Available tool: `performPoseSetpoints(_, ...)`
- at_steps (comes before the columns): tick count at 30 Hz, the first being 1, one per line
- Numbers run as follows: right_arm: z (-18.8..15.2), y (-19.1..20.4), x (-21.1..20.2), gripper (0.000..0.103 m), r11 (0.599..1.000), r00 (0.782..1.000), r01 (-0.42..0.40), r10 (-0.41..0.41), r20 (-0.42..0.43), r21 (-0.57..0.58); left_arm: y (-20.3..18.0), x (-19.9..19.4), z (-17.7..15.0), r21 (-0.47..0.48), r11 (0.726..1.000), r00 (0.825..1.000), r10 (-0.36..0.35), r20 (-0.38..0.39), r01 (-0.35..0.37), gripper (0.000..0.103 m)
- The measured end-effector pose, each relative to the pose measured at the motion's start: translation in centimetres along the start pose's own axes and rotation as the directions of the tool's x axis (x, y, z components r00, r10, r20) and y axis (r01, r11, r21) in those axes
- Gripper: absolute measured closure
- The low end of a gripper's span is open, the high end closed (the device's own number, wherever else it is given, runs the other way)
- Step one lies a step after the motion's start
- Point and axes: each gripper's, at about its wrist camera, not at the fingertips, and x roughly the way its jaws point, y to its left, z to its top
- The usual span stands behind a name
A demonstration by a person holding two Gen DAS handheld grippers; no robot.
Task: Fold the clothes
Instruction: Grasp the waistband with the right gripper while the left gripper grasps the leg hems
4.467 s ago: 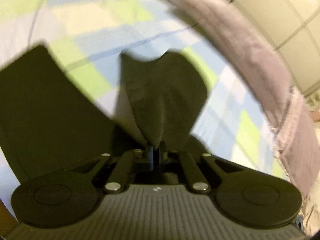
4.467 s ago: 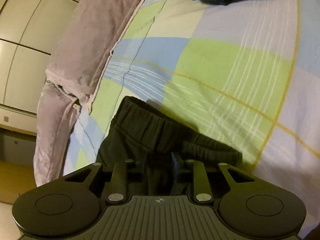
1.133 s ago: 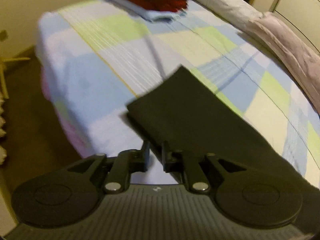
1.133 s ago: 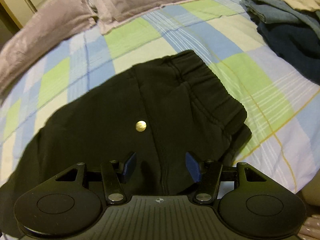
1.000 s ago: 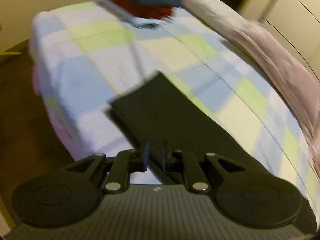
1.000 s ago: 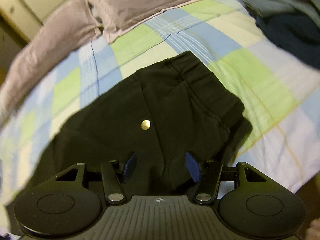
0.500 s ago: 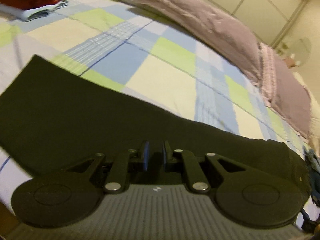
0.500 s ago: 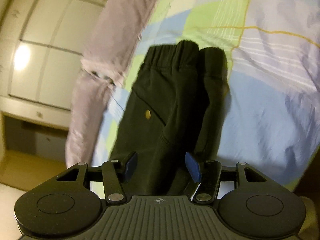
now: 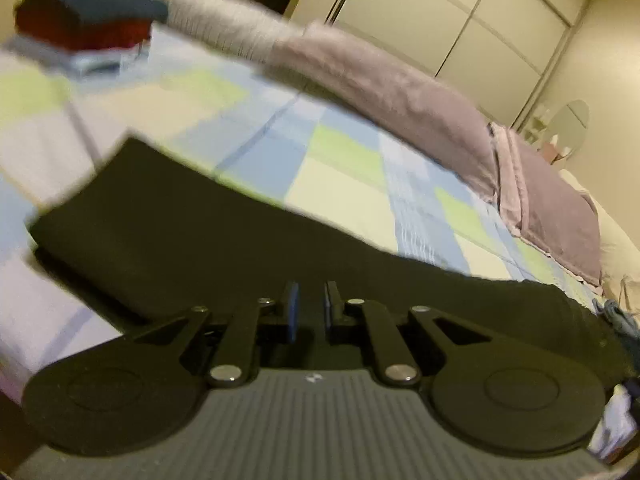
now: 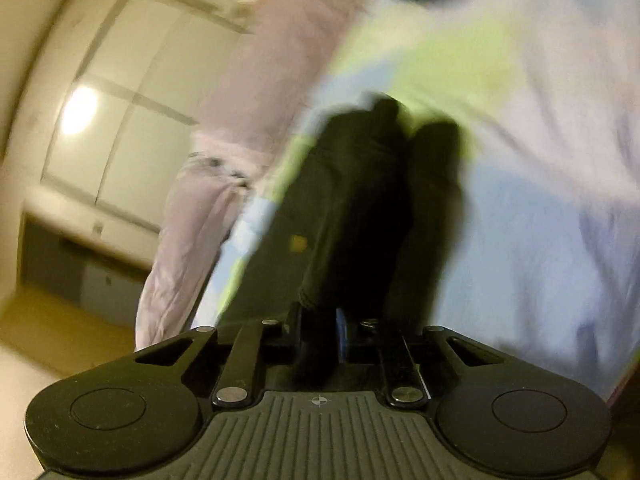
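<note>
Left wrist view: we see the black trousers (image 9: pixel 240 248) lying lengthwise on the checked bedspread (image 9: pixel 340 184), folded stack (image 9: pixel 84 28) beyond. Left gripper (image 9: pixel 308 312) is nearly clenched, its grasp unclear; right gripper (image 10: pixel 318 332) is closing on fabric. Cross-folds remain.

Right gripper (image 10: pixel 318 330) closing on black trousers (image 10: pixel 344 216), wide apart a second ago

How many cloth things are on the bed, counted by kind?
Black trousers: 1
Stack of folded clothes: 1
Mauve pillows: 2
Checked bedsheet: 1
Total: 5
</note>
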Motion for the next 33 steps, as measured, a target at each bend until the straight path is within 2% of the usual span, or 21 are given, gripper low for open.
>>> performPoseSetpoints(1,-0.1,0.4,-0.5,0.088,0.999,1.000,0.001,0.000,0.014,-0.040,0.5,-0.2,-0.2,-0.022,1.000,1.000,0.015,-0.006,-0.015,0.095)
performPoseSetpoints(3,-0.5,-1.2,0.5,0.088,0.995,0.995,0.100,-0.101,-0.015,-0.006,1.4,-0.5,-0.6,-0.072,0.997,0.999,0.033,-0.022,-0.034,0.095)
performPoseSetpoints(5,-0.7,-2.4,1.0,0.088,0.993,0.995,0.100,-0.098,-0.026,0.059,2.2,-1.1,-1.0,-0.107,0.994,0.999,0.029,-0.031,-0.032,0.094)
performPoseSetpoints(8,-0.2,-1.9,1.4,0.088,0.993,0.995,0.096,-0.095,-0.019,0.073,3.5,-2.0,-1.2,-0.170,0.985,0.999,0.030,-0.036,-0.035,0.092)
performPoseSetpoints(9,-0.2,-1.7,1.5,0.088,0.992,0.994,0.105,-0.104,-0.020,0.066,4.2,-2.1,-1.2,-0.209,0.977,0.999,0.020,-0.034,-0.026,0.087)
performPoseSetpoints(10,-0.1,-1.7,1.7,0.087,0.992,0.994,0.105,-0.104,-0.020,0.066,4.8,-2.2,-1.1,-0.253,0.967,0.999,0.010,-0.031,-0.017,0.082)
performPoseSetpoints(11,-0.2,-2.0,1.7,0.087,0.992,0.995,0.096,-0.094,-0.020,0.080,5.4,-2.3,-1.1,-0.296,0.955,1.000,0.000,-0.027,-0.008,0.081)
performPoseSetpoints(14,-0.6,-2.9,1.5,0.087,0.989,0.998,0.063,-0.061,-0.015,0.131,7.0,-1.9,-0.8,-0.421,0.907,0.999,-0.044,-0.023,0.030,0.081)
performPoseSetpoints(17,-0.8,-3.4,1.2,0.087,0.985,0.999,0.042,-0.041,-0.009,0.168,8.0,-1.6,-0.7,-0.488,0.873,0.999,-0.044,-0.026,0.025,0.081)
performPoseSetpoints(19,-0.6,-3.7,0.9,0.086,0.983,0.999,0.039,-0.037,-0.013,0.180,8.2,-1.6,-0.6,-0.505,0.863,0.999,-0.045,-0.025,0.026,0.080)
performPoseSetpoints(23,-0.2,-3.7,0.8,0.085,0.982,0.999,0.044,-0.040,-0.022,0.182,8.0,-1.2,-0.8,-0.502,0.865,0.999,-0.030,-0.024,0.014,0.079)
performPoseSetpoints(27,0.2,-3.4,0.8,0.076,0.981,0.999,0.043,-0.039,-0.025,0.192,7.5,-1.7,-0.9,-0.477,0.879,0.999,-0.020,-0.032,0.002,0.077)
performPoseSetpoints(33,0.1,-3.2,0.1,0.072,0.984,0.998,0.062,-0.059,-0.022,0.165,8.2,-1.4,-1.3,-0.525,0.851,1.000,-0.017,-0.023,0.002,0.076)
